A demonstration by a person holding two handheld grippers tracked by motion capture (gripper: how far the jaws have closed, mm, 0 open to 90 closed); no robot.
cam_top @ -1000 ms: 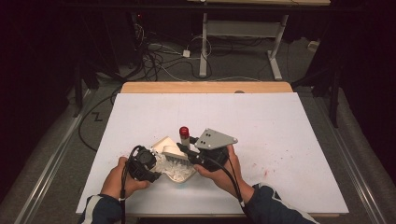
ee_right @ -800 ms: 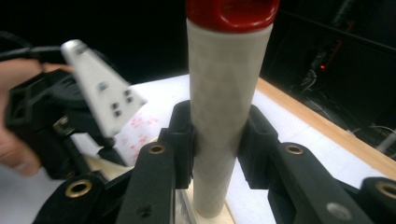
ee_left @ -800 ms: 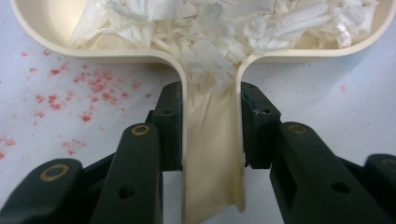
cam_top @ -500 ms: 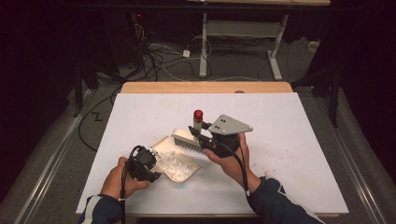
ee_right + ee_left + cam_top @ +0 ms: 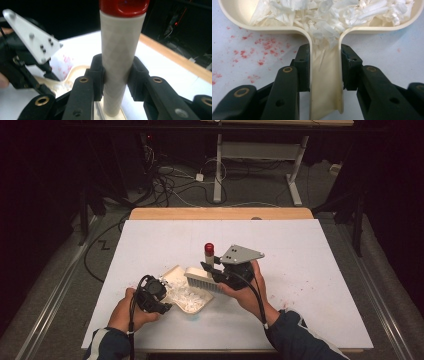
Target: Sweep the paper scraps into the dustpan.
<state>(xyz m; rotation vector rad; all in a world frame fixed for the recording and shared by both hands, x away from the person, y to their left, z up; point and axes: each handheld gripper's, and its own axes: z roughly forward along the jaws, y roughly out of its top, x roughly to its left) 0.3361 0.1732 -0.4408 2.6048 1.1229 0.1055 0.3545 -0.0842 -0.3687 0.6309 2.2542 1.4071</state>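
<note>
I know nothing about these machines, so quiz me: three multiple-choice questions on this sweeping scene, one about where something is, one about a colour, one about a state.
1. Where do the white shreds lie?
A. in the cream dustpan
B. on the floor
C. on top of the brush

2. What colour is the cap on the brush handle?
A. blue
B. red
C. green

3. How does the left tool stand?
A. open above the pan
B. lying loose on the table
C. shut on the dustpan's handle

Answers:
1. A: the left gripper view shows the shreds heaped inside the pan's rim.
2. B: the cap tops the pale handle that the right tool clamps, seen in the right gripper view.
3. C: its pads press both sides of the cream handle.
</note>
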